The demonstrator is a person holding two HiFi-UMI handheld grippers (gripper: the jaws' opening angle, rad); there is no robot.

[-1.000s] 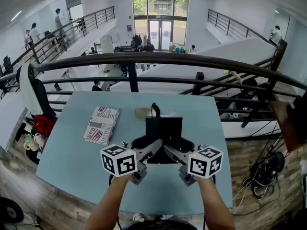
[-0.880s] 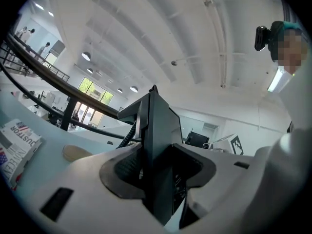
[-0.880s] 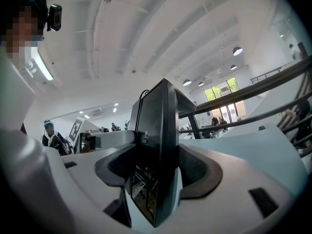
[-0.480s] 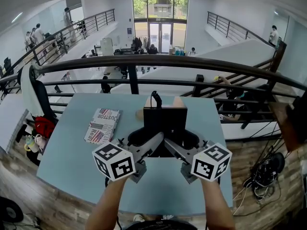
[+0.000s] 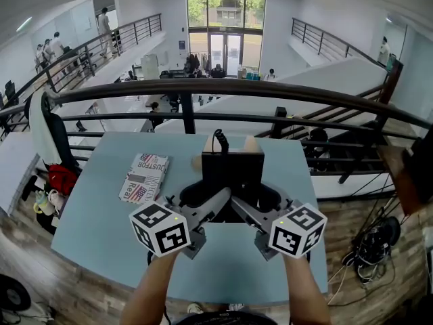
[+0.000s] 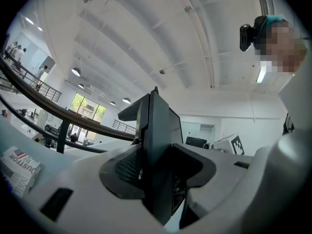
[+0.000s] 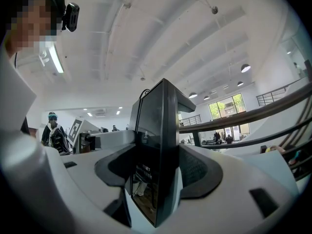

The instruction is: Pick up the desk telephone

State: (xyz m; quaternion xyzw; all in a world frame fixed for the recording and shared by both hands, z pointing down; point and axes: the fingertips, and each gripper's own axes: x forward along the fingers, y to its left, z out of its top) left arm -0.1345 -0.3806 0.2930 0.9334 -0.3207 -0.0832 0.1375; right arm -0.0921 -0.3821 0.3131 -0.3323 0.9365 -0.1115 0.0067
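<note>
The black desk telephone [image 5: 232, 173] hangs above the light blue table [image 5: 101, 229], its cord rising at the far end. My left gripper [image 5: 197, 198] is shut on its left side and my right gripper [image 5: 268, 199] on its right side. In the left gripper view the telephone [image 6: 158, 150] stands edge-on between the dark pads [image 6: 124, 167]. The right gripper view shows the telephone [image 7: 157, 155] clamped the same way, with the pads [image 7: 195, 167] against its glossy side. The underside of the telephone is hidden.
A printed box [image 5: 144, 177] lies flat on the table to the left of the telephone. Something tan [image 5: 200, 160] shows just behind the telephone. A dark railing [image 5: 203, 85] runs along the table's far edge, with an open drop beyond. A red bag [image 5: 61, 177] sits off the table's left.
Both grippers have risen together with the telephone held between them, so it looms larger and higher over the table. In the last half second nothing visibly moves.
</note>
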